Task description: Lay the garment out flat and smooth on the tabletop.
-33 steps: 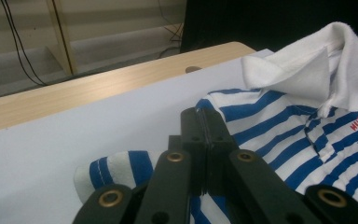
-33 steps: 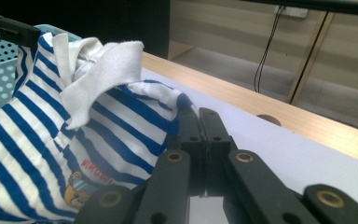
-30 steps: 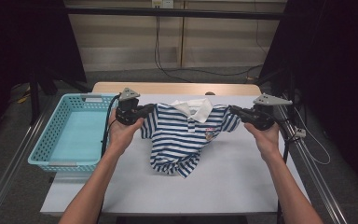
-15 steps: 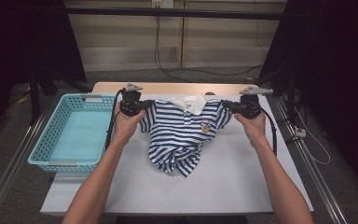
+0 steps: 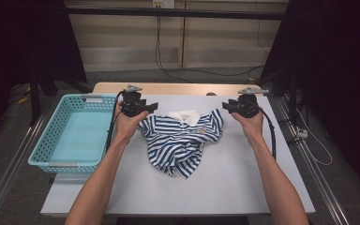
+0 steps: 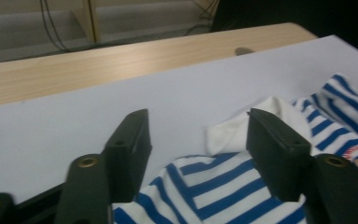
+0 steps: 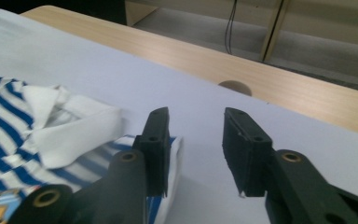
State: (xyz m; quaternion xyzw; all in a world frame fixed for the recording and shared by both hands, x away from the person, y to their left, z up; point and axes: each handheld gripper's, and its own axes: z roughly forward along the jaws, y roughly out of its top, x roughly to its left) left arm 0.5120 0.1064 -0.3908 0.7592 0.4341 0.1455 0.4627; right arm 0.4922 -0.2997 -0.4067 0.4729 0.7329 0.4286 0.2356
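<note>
A blue-and-white striped polo shirt [image 5: 180,140] with a white collar lies crumpled on the white table [image 5: 243,178]. My left gripper [image 5: 150,107] is at the shirt's left shoulder. Its jaws have just been opening and stand apart, with striped cloth [image 6: 223,186] lying loose under the gap [image 6: 196,126]. My right gripper [image 5: 225,105] is at the other shoulder. Its jaws have also just been opening, and the gap [image 7: 193,119] shows bare table. The shirt's edge [image 7: 51,135] lies against that gripper's left jaw.
A light blue plastic basket [image 5: 42,150] stands at the table's left side. A wooden strip [image 5: 178,87] with a round hole [image 7: 235,86] runs along the far edge. Dark curtains and cables are behind the table.
Both grippers came down and toward the far edge with the shirt, the right one also moving inward. Both then opened and let go, and the shirt now rests on the table.
</note>
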